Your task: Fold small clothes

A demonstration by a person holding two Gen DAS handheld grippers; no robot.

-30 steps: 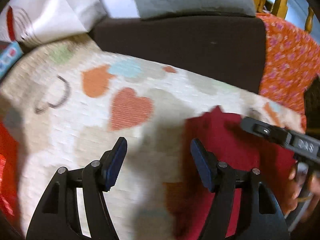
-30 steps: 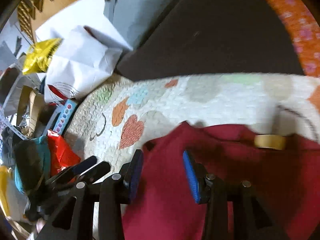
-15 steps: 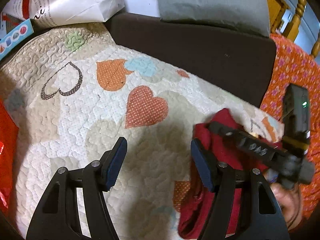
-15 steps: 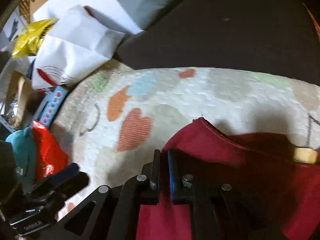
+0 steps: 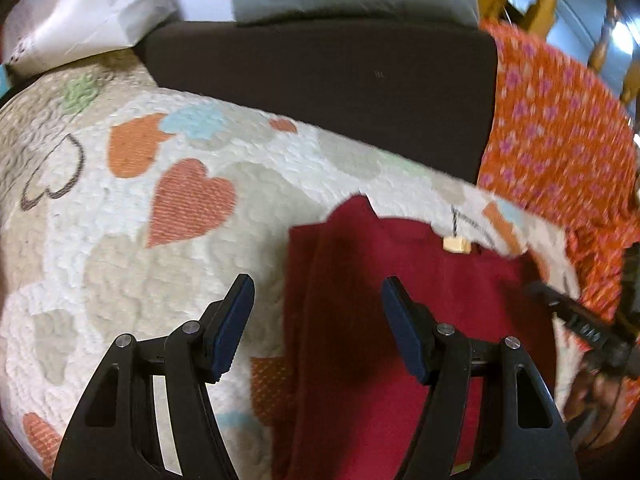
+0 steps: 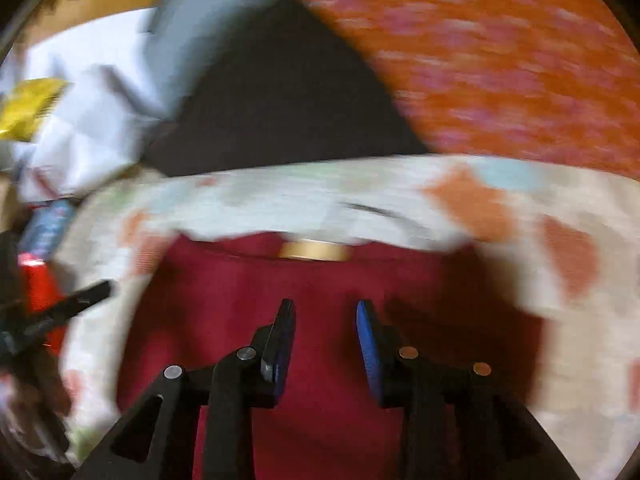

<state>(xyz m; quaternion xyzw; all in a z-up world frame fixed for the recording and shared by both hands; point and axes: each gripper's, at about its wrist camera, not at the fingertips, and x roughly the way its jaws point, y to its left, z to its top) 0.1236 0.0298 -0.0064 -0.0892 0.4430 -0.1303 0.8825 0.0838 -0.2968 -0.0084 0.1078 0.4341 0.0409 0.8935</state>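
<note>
Two views, one red garment (image 5: pixel 400 280) on the heart quilt (image 5: pixel 160 280).
Only my left view shows its folded edge; left gripper (image 5: pixel 316 328) spread and empty, right gripper (image 6: pixel 325 340) opening above cloth, both angled down.

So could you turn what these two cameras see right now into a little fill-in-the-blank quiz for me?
1. The garment lying on the quilt is dark ____.
2. The quilt is patterned with coloured ____.
3. The left gripper has ____ between its pads.
4. The small tan label sits at the garment's ____ edge, away from the right gripper.

Missing words: red; hearts; nothing; far
</note>
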